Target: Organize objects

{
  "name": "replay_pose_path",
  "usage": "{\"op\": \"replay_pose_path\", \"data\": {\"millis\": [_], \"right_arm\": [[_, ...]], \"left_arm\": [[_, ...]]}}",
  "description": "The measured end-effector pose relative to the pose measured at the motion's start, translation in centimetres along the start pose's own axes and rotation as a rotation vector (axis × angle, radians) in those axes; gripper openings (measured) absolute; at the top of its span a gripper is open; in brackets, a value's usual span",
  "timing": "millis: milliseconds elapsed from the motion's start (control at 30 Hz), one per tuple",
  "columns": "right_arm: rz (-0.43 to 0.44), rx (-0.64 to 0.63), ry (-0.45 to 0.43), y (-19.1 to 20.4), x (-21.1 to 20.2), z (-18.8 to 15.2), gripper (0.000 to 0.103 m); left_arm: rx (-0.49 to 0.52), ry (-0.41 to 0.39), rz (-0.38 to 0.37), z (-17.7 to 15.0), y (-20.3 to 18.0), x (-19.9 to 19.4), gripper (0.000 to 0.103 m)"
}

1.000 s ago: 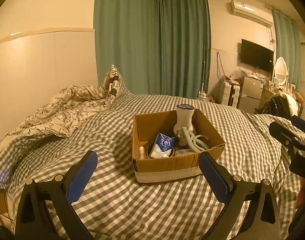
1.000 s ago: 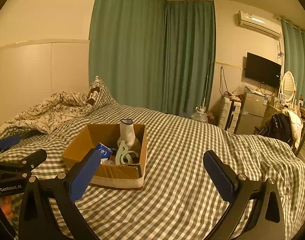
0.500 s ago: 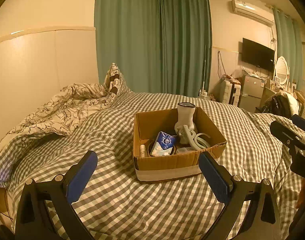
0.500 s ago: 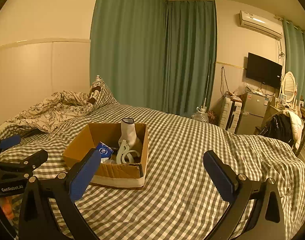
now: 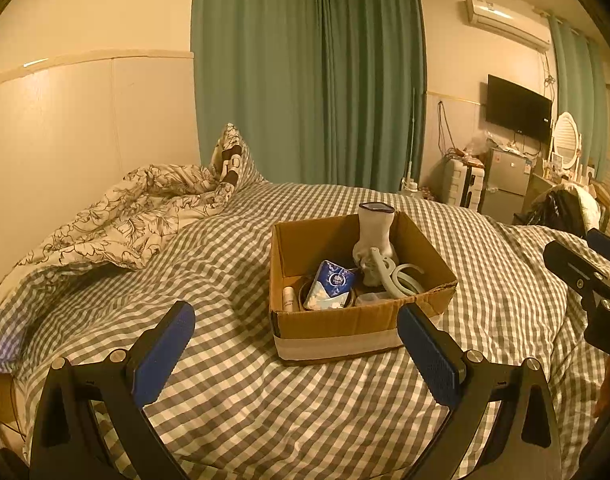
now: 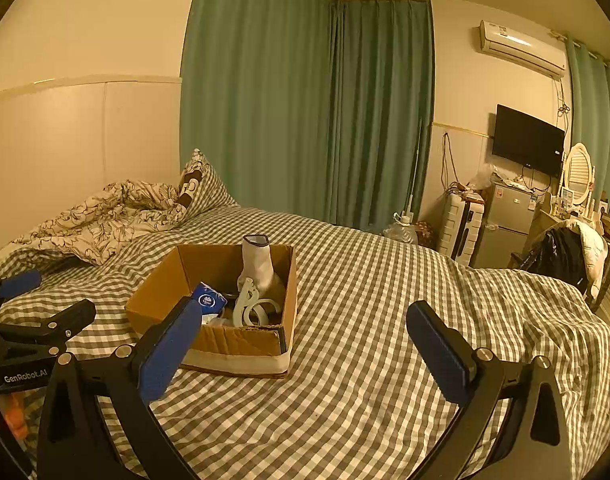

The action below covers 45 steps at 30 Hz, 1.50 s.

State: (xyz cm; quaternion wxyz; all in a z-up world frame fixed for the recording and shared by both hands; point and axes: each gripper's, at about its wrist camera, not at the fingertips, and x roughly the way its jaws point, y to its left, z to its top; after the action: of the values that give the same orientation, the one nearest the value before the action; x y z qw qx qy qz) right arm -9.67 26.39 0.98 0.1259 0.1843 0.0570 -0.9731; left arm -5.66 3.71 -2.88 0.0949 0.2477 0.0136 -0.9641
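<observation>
Ahead of both wide-apart, empty jaw pairs, left gripper (image 5: 295,336) and right gripper (image 6: 305,332), sits the cardboard box (image 5: 337,330) holding everything; bed looks clear, so it's either packed or awaiting unpacking.

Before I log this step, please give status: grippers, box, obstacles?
Left gripper open, empty. Right gripper open, empty. Cardboard box on bed, sock, blue packet inside. Nothing in the way.
</observation>
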Motion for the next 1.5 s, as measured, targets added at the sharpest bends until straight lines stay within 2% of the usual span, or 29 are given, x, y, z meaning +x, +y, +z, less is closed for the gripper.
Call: {"op": "replay_pose_path", "data": {"millis": [633, 867, 1500], "right_arm": [[0.002, -0.005, 0.008, 0.21, 0.23, -0.19, 0.103], [0.001, -0.006, 0.010, 0.21, 0.27, -0.30, 0.103], [0.001, -0.008, 0.017, 0.15, 0.37, -0.57, 0.103]], "left_arm": [[0.004, 0.004, 0.012, -0.20, 0.08, 0.26, 0.103], [-0.014, 0.005, 0.037, -0.26, 0.29, 0.35, 0.103], [-0.014, 0.008, 0.037, -0.29, 0.35, 0.35, 0.103]]}}
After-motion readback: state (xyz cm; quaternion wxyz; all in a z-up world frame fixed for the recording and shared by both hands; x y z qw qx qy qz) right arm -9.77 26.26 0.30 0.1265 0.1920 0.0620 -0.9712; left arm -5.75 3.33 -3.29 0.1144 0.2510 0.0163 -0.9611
